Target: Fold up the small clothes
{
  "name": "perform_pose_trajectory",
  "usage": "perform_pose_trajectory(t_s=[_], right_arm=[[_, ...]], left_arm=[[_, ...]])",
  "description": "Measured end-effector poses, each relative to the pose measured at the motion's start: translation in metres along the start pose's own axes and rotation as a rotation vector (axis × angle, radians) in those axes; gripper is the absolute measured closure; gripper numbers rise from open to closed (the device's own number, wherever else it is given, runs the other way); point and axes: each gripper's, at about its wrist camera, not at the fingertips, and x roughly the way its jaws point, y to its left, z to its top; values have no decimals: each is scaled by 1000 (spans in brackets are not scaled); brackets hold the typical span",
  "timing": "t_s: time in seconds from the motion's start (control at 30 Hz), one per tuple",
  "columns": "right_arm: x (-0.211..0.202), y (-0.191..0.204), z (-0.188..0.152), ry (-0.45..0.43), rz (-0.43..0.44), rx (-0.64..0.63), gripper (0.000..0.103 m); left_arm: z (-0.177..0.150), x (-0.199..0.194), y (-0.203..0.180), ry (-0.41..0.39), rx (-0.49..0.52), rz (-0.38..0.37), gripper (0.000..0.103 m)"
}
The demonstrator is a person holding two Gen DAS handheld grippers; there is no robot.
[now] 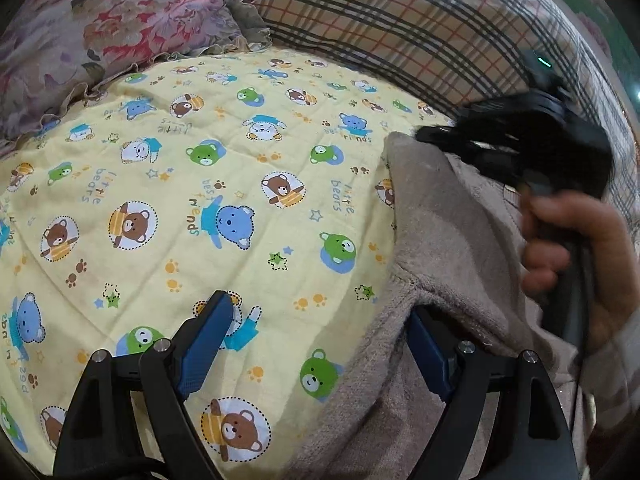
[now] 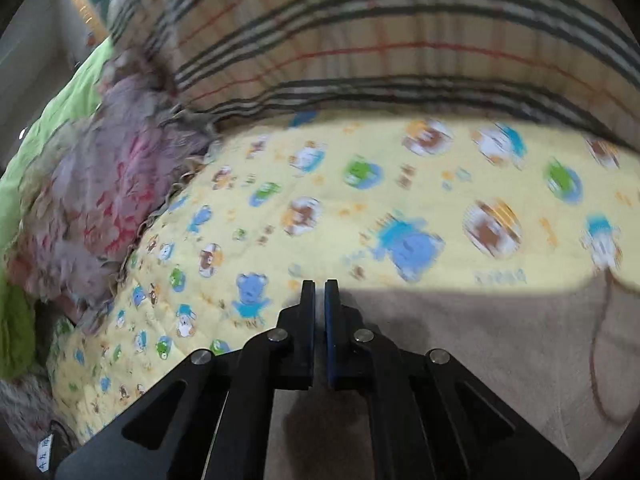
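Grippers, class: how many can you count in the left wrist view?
2. The left gripper at bottom, jaws open beside the beige fleece garment; the right gripper upper right, gripping the garment's edge.

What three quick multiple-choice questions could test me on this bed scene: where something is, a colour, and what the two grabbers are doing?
1. Where does the floral pillow lie in the left wrist view?
A. upper left
B. lower right
C. centre

2. What colour is the bear-print sheet?
A. red
B. pale yellow
C. black

3. How does the left gripper stand?
A. shut on the sheet
B. out of view
C. open

Answers: 1 A, it fills the upper left corner. 2 B, yellow between the bears. 3 C, its fingers are wide apart, while the right gripper is shut beside the beige garment.
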Motion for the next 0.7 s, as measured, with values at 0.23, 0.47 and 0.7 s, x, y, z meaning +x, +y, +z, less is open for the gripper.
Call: perform_pose_trajectory(t_s=[0.23, 0.47, 0.7], right_arm=[[-99, -25, -49, -117, 49, 100, 94], [-169, -65, -139, -103, -87, 145, 92], [-244, -120, -226, -165, -197, 290, 66]], left_arm=[[-1, -4, 2, 12, -6, 34, 18], [-12, -24, 17, 37, -26, 104, 18], [-34, -56, 28, 76, -20, 101, 18]])
